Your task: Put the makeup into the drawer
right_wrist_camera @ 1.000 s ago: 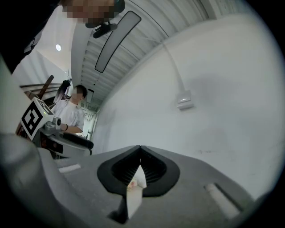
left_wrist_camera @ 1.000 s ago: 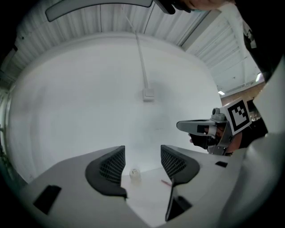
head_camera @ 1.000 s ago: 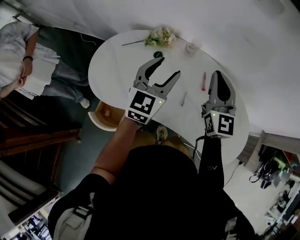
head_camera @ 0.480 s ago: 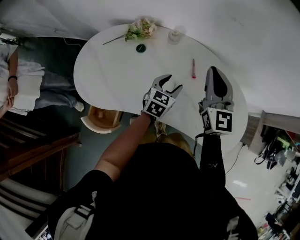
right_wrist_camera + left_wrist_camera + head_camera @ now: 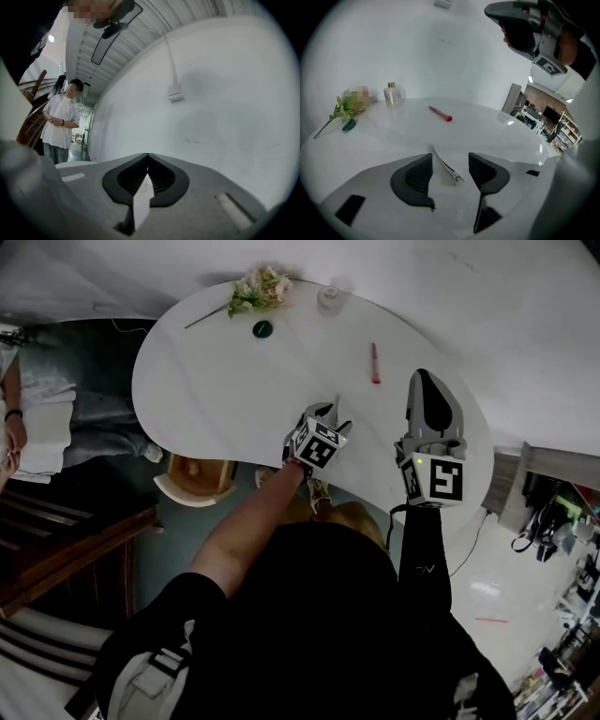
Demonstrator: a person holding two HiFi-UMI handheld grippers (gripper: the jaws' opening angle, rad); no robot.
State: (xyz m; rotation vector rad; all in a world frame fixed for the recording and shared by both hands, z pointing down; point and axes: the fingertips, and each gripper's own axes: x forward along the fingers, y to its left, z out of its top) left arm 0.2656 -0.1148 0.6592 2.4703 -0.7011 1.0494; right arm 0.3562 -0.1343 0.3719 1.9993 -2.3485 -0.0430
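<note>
A thin silver hair clip [image 5: 446, 167] lies flat on the white table [image 5: 206, 390], between the two open jaws of my left gripper [image 5: 449, 164]; the pads stand a little apart from it on either side. In the head view the left gripper [image 5: 328, 411] is low over the table's near edge. Farther back lie a red lip pencil [image 5: 440, 114] [image 5: 374, 363], a small clear bottle [image 5: 392, 94] [image 5: 328, 296] and a small green thing [image 5: 348, 124] [image 5: 262, 329]. My right gripper [image 5: 428, 390] hangs raised at the right, shut and empty, pointed at the wall [image 5: 211, 93].
A sprig of flowers [image 5: 253, 289] lies at the table's far edge. A light wooden box-like thing [image 5: 199, 479] sticks out below the table's near-left edge. A person in white [image 5: 60, 123] stands off to the left. Dark wooden furniture [image 5: 66, 549] is at the lower left.
My left gripper has come down and toward the near edge, its jaws narrowed, and now stands astride the hair clip. The right gripper has stayed put.
</note>
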